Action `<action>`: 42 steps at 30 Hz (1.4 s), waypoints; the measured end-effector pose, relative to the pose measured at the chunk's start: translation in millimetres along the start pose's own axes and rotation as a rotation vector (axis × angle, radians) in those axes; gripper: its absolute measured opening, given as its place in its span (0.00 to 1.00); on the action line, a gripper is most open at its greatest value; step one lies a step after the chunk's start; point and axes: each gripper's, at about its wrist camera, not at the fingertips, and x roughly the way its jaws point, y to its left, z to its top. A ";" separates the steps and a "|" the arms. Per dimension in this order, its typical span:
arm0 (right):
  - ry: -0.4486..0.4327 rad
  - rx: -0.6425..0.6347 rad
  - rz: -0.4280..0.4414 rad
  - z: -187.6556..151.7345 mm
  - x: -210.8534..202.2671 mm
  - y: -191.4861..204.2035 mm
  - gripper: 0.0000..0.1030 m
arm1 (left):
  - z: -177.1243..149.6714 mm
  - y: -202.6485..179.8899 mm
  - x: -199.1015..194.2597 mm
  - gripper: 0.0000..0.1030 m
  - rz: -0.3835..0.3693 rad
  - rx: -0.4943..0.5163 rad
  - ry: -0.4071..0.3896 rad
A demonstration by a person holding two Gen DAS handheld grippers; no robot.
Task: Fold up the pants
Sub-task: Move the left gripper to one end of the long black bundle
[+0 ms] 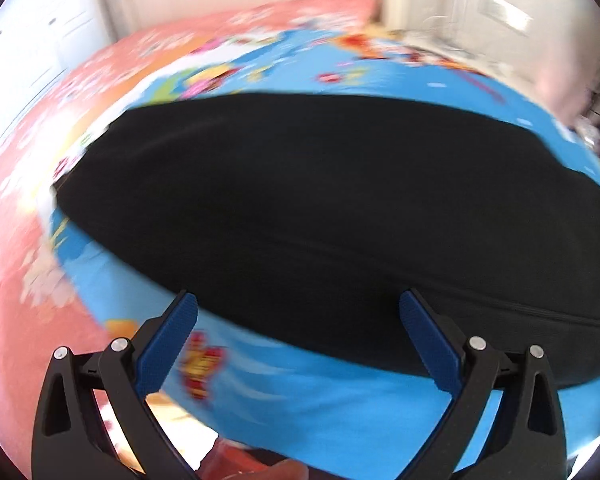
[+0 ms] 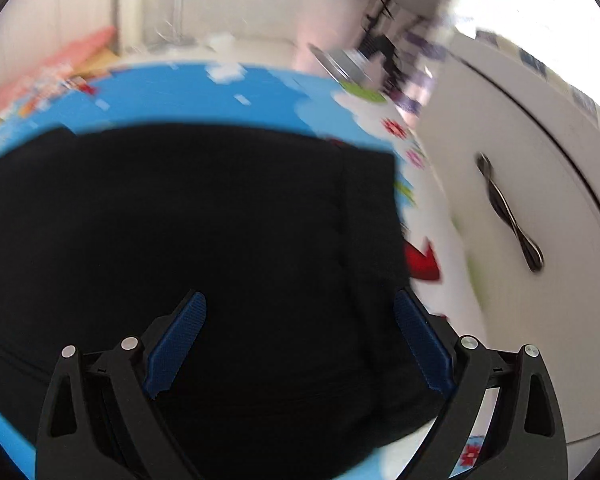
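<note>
1. Black fabric pants [image 1: 320, 208], laid flat on a blue cartoon-print bedsheet [image 1: 332, 412], are seen directly ahead of both grippers.
2. Left gripper [image 1: 298, 312]: jaws spread, nothing held.
3. Right gripper [image 2: 300, 312]: jaws spread above the pants, nothing held.

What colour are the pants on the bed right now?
Plain black pants, no visible pattern; clearest in the left wrist view against the blue cartoon-print sheet.

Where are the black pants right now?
The black pants lie flat on the blue cartoon bedsheet, ahead of both open grippers; a white cabinet stands right.
</note>
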 end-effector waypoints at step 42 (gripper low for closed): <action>-0.061 0.108 0.058 -20.4 -62.3 -23.3 0.95 | 2.1 188.1 1.8 0.98 0.139 -0.443 0.023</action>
